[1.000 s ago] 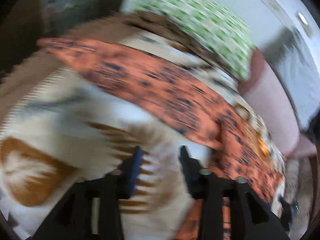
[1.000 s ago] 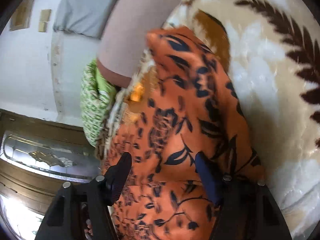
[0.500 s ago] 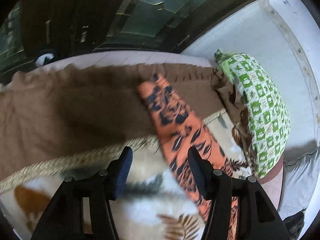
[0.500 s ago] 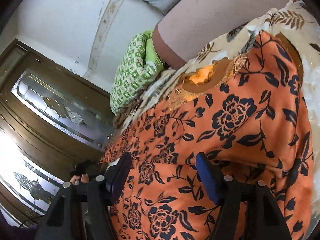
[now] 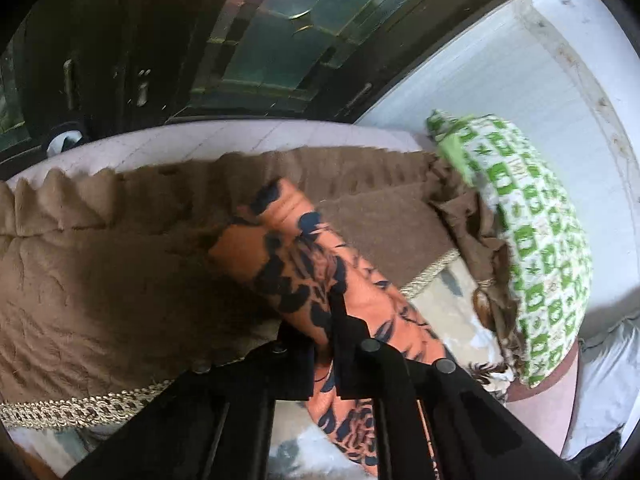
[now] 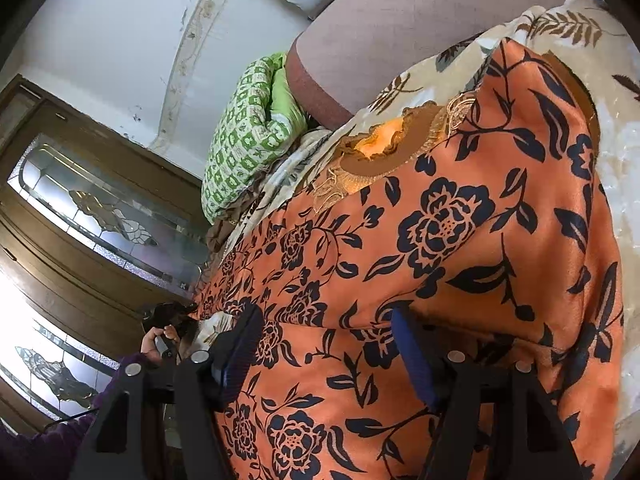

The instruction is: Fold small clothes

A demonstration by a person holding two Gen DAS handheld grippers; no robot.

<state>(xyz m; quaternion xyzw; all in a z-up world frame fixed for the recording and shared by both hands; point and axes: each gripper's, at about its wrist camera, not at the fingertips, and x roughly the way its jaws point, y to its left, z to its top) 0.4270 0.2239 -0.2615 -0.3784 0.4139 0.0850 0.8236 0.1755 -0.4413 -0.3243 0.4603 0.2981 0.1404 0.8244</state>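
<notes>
The left tool pinches a sleeve of the orange floral garment — the right tool stands spread above it.

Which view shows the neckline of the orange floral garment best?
The right wrist view: the orange floral garment lies spread across it, with the gold-trimmed neckline plainly visible near the top. The left wrist view shows only a narrow, partly blurred end of the cloth pinched in the left gripper; no neckline shows there.
</notes>
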